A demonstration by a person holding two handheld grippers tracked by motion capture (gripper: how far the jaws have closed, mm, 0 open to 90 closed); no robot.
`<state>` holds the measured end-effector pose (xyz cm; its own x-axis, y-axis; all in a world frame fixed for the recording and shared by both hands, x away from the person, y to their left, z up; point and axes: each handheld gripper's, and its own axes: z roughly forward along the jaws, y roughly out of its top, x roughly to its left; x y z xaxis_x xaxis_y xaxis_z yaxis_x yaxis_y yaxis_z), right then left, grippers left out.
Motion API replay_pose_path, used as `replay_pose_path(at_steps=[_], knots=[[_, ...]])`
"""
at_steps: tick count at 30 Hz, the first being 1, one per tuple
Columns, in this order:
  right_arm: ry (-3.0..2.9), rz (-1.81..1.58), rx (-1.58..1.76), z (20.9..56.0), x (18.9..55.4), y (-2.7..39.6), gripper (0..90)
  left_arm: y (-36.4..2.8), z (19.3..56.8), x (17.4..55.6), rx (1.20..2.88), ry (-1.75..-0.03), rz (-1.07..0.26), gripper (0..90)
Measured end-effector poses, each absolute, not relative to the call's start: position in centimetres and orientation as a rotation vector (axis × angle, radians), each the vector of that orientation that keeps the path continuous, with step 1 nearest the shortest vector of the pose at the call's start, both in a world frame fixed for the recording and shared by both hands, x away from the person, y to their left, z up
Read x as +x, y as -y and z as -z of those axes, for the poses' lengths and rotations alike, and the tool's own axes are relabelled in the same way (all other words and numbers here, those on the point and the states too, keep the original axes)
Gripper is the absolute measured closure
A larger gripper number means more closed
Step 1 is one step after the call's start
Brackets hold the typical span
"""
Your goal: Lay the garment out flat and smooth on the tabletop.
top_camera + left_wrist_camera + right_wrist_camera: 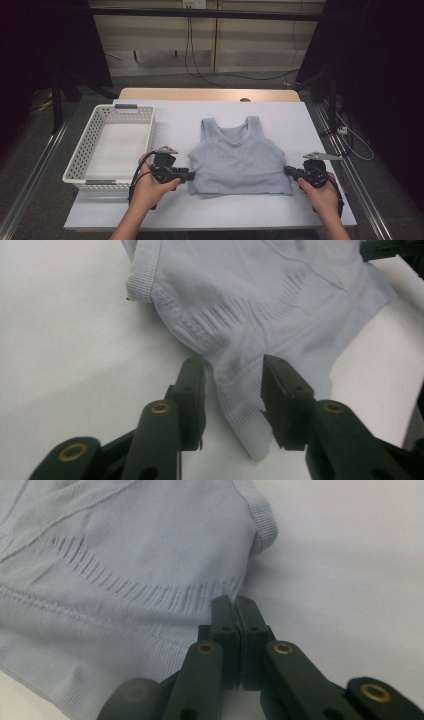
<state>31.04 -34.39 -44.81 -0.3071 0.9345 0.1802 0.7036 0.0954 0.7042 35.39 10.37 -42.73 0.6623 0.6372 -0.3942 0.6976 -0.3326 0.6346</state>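
A light blue tank top [237,160] lies flat on the white table cover [175,115], straps toward the far side. My left gripper [192,176] rests at the top's lower left side. In the left gripper view its jaws stand apart around a fold of the hem [240,405], and the pads do not press it, so the left gripper [233,365] is open. My right gripper [287,171] sits at the top's right side edge. In the right gripper view the right gripper [234,600] has its jaws closed together on the ribbed edge of the fabric [125,555].
A white perforated plastic basket [90,130] stands at the left of the table, next to my left hand. Bare white cover runs along the front edge and behind the top. Metal rails flank the table, and cables lie on the floor beyond.
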Motion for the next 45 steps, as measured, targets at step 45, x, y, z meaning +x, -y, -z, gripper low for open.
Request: replay_pose_path(at_steps=[45], knots=[[-2.085,-1.14,1.466,43.9,29.6,33.0,63.3,-10.4,42.7,34.1,2.135,-1.039,0.156,63.7]])
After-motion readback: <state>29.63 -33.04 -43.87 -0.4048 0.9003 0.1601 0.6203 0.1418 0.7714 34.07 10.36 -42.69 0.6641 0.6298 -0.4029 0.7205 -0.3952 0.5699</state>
